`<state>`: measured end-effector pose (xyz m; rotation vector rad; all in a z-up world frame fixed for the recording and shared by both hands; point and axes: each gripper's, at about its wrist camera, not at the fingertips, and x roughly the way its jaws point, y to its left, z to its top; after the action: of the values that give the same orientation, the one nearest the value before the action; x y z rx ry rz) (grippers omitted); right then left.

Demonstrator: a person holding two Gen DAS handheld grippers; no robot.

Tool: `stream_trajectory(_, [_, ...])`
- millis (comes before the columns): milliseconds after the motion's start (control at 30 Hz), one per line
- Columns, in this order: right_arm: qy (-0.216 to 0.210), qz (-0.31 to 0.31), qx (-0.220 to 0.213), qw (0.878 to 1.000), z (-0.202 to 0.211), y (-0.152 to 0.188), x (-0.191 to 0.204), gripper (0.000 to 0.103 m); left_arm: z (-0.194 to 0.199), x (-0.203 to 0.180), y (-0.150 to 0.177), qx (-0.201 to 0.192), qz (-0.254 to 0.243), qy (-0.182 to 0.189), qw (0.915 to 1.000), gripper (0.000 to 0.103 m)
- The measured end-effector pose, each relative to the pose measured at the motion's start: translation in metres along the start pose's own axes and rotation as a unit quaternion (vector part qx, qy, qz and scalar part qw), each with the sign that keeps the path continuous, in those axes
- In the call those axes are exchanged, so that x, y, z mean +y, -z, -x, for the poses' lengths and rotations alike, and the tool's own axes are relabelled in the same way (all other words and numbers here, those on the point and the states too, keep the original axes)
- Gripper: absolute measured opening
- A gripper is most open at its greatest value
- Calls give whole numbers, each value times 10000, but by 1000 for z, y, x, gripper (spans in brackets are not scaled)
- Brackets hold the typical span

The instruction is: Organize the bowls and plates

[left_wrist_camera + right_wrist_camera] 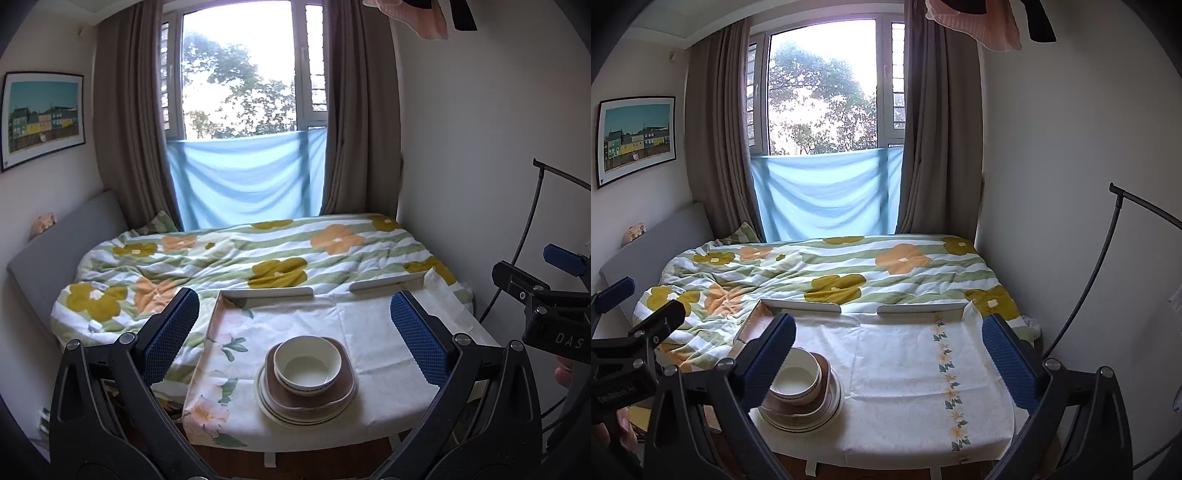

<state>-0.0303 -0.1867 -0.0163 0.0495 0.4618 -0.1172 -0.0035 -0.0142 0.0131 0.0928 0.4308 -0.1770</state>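
Observation:
A white bowl (307, 365) sits on top of a brown squarish dish (343, 384), which rests on a stack of white plates (275, 408) on the cloth-covered table (369, 332). My left gripper (295, 336) hangs open above and in front of the stack, with nothing between its blue pads (171, 332). In the right wrist view the same bowl (798, 380) and plates (812, 417) lie at the lower left, partly hidden behind my left finger (768, 362). My right gripper (890, 354) stands wide open over bare cloth (905, 369), holding nothing.
A bed with a flowered duvet (240, 266) lies just behind the table, under a window with brown curtains. Low white rails (266, 292) edge the table's far side. A black lamp stand (1108, 258) curves along the right wall. The other gripper's body (546, 310) shows at the right.

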Motion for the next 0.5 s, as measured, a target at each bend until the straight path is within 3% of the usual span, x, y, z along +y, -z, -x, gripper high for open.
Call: stream_trajectory(500, [-49, 9, -35, 10000, -5, -3, -2, 101, 0, 2, 0, 3, 31, -73, 10000, 103])
